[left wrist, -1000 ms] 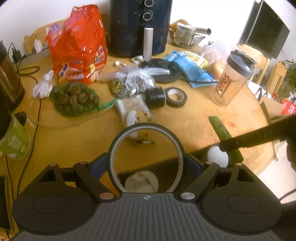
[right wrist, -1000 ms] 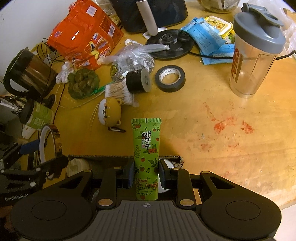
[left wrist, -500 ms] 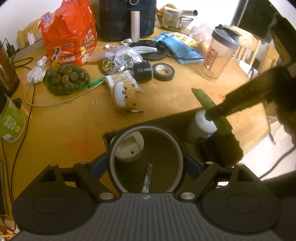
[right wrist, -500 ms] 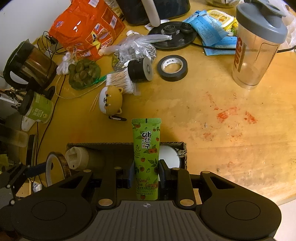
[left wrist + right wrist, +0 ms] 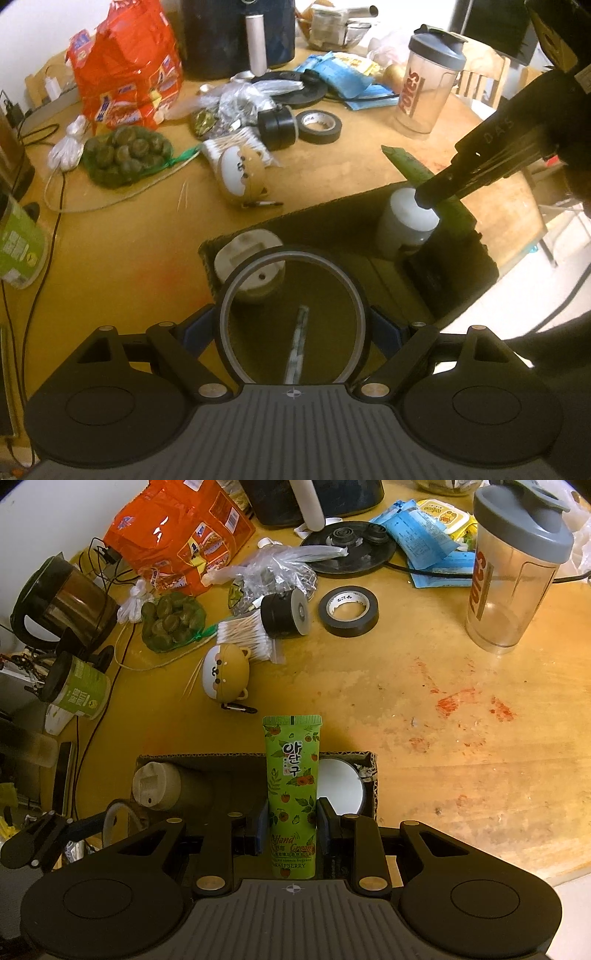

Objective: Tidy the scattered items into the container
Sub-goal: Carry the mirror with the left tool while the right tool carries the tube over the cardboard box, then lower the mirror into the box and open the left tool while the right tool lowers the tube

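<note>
Green hand cream tube [image 5: 292,794] clamped in right hand-held gripper [image 5: 291,827] above cardboard box [image 5: 207,757] rim, left hand-held gripper [image 5: 291,328] gripping tape ring [image 5: 291,317].

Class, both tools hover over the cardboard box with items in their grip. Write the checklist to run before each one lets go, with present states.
1. Right tool clamped on the hand cream tube: ok.
2. Left tool holding the tape ring: ok.
3. Tube above the cardboard box: ok.
4. Ring above the box opening: ok.
5. Free floor under the ring: ok, beside the beige bottle.
6. Room under the tube next to the white-lidded jar: cannot tell.
</note>
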Demonstrator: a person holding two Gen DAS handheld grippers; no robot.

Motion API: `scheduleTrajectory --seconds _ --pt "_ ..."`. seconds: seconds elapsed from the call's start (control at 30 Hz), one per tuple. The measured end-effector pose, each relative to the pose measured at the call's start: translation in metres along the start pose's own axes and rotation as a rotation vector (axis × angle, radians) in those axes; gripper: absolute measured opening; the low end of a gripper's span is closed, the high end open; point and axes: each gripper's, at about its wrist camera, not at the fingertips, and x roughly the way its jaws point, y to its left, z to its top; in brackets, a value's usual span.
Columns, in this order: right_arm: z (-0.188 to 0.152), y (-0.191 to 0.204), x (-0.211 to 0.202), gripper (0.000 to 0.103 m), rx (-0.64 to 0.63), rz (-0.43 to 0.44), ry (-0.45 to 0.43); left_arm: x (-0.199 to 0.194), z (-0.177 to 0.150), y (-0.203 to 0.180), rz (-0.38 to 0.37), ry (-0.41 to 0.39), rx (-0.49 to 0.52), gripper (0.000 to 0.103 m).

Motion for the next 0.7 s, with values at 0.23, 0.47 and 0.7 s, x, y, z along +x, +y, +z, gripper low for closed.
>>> scheduleTrajectory --seconds 0.23,0.47,0.7 --pt "-0.003 -0.002 -0.004 0.030 0.005 -0.008 -0.007 -0.002 0.003 -0.006 0.024 -0.040 0.010 0.087" --pt "-0.006 -0.006 -0.006 0.030 0.015 -0.013 -0.009 -0.019 -0.006 -0.004 0.028 -0.032 0.013 0.087" --pt "-0.008 -0.004 -0.007 0.030 0.007 -0.010 -0.010 -0.006 -0.017 -0.005 0.036 -0.001 0.039 0.087"
